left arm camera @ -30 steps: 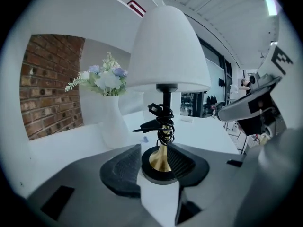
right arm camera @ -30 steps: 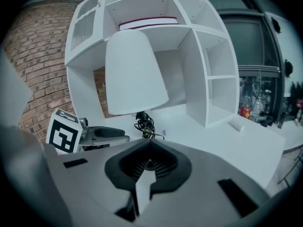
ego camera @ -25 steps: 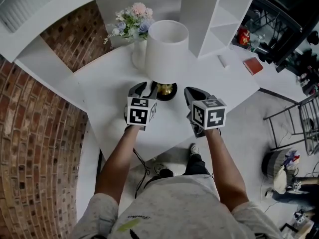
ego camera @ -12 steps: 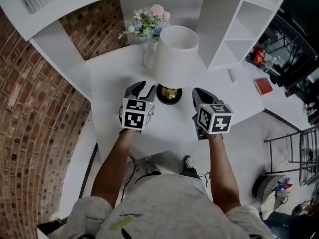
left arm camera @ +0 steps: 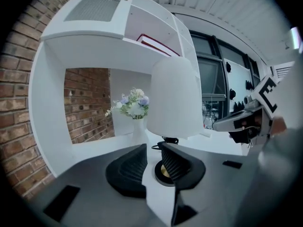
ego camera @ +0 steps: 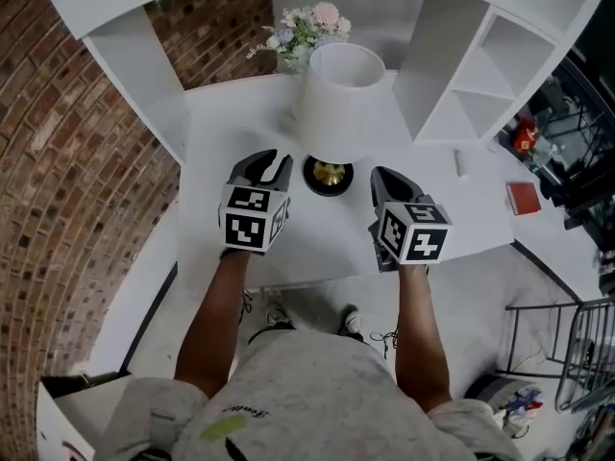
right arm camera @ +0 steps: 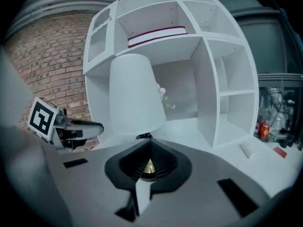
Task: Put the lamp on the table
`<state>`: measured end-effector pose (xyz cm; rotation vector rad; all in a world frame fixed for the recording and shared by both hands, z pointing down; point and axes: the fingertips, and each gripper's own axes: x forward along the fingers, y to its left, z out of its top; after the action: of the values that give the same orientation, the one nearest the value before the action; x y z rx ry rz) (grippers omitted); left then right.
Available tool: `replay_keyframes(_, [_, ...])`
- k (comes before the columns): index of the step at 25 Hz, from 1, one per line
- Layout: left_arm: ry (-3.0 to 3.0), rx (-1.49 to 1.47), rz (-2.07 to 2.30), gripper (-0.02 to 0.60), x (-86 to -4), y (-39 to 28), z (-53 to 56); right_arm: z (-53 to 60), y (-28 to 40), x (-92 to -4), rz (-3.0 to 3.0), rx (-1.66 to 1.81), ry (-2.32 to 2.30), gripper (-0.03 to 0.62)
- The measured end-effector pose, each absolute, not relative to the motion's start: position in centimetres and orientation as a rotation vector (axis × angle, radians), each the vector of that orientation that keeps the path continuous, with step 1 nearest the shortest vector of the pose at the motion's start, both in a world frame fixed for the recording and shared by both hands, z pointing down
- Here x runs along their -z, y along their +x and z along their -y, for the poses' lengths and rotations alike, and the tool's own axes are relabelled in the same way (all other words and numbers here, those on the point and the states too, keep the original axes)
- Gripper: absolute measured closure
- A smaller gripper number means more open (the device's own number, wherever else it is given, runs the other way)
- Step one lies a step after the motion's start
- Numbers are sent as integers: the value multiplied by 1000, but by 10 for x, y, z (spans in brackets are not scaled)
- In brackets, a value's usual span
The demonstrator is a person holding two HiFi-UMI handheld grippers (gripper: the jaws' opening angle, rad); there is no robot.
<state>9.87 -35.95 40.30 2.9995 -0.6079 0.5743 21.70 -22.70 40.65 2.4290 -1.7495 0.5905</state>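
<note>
Head view: lamp (ego camera: pixel 338 113) already upright on the table (ego camera: pixel 317 238), both grippers clear of it

Nearest the person, the left gripper (ego camera: pixel 274 161) hangs just left of the lamp's foot. The left gripper view shows its jaws apart, with only bare tabletop in the gap and the foot beyond. They have just been closing, and there is nothing between them. The right gripper (ego camera: pixel 386 176) sits just right of the foot with its fingertips meeting and nothing caught. In the right gripper view a glint of brass shows past them, and that is the lamp further off, not something held.

Between the two grippers the round black foot (ego camera: pixel 329 175) lies flat on the white top, and the white shade rises straight above it. Flowers (ego camera: pixel 307 32) stand just behind the shade. The white shelf unit (ego camera: pixel 461 56) closes the back and the right.

The placing looks finished, and what seems left is getting clear of the lamp. To do that well:
- Draw each gripper straight back toward the body and keep it low.
- Avoid rising under the shade's rim, which overhangs the foot.
- Avoid any sideways sweep toward the foot.
- Avoid nudging the lamp back, since it looks top-heavy and would tip onto the flowers.
</note>
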Motion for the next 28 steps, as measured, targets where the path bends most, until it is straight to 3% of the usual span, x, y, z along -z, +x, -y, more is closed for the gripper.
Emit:
replay_keyframes(19, [2891, -541, 971, 583, -371, 60, 332, 212, 220, -375, 1958, -431, 2231, 591])
replay_keyframes(28, [2898, -476, 992, 584, -361, 50, 327, 218, 216, -358, 2005, -319, 2211, 592])
